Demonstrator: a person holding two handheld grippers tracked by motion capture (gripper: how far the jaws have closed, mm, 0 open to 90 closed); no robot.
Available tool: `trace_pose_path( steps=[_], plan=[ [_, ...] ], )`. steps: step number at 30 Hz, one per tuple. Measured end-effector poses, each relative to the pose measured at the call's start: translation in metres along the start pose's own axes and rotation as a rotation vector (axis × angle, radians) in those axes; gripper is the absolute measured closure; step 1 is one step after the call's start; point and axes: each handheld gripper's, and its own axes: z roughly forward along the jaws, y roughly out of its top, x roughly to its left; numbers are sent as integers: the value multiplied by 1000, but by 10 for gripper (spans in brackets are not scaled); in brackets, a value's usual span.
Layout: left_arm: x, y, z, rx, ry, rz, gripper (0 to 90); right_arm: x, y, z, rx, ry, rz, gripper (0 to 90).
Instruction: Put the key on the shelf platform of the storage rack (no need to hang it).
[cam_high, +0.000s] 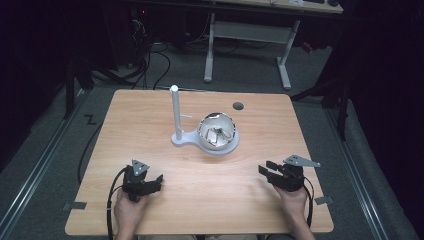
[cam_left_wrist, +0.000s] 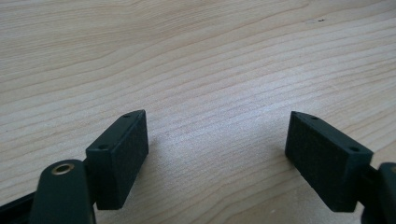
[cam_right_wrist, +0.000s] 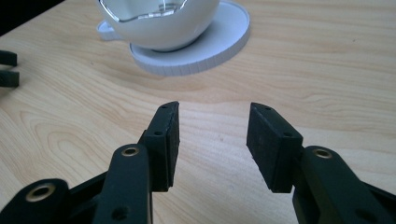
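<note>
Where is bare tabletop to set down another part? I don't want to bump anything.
Free: the near strip between the left tool and the right tool, plus the table's left and right sides flanking the white stand. Crowded: the middle, around the stand's post and its bowl.

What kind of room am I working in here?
Probably a lab or test workspace: a wooden table on grey carpet, another desk's white frame behind it, and loose cables on the floor among dark equipment.
</note>
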Motion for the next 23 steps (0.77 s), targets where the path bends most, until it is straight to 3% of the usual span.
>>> trace_pose_path(
  steps=[12, 16, 20, 23],
  plan=[
    [0, 0, 0, 0, 0, 0, 216, 5, -25, 27, 128, -80, -66, 510],
    [0, 0, 0, 0, 0, 0, 216, 8, -25, 28, 142, -99, -91, 498],
    [0, 0, 0, 0, 0, 0, 216, 14, -26, 30, 152, -133, -157, 483],
    [0, 0, 0, 0, 0, 0, 216, 14, -26, 30, 153, -131, -156, 477]
  ],
)
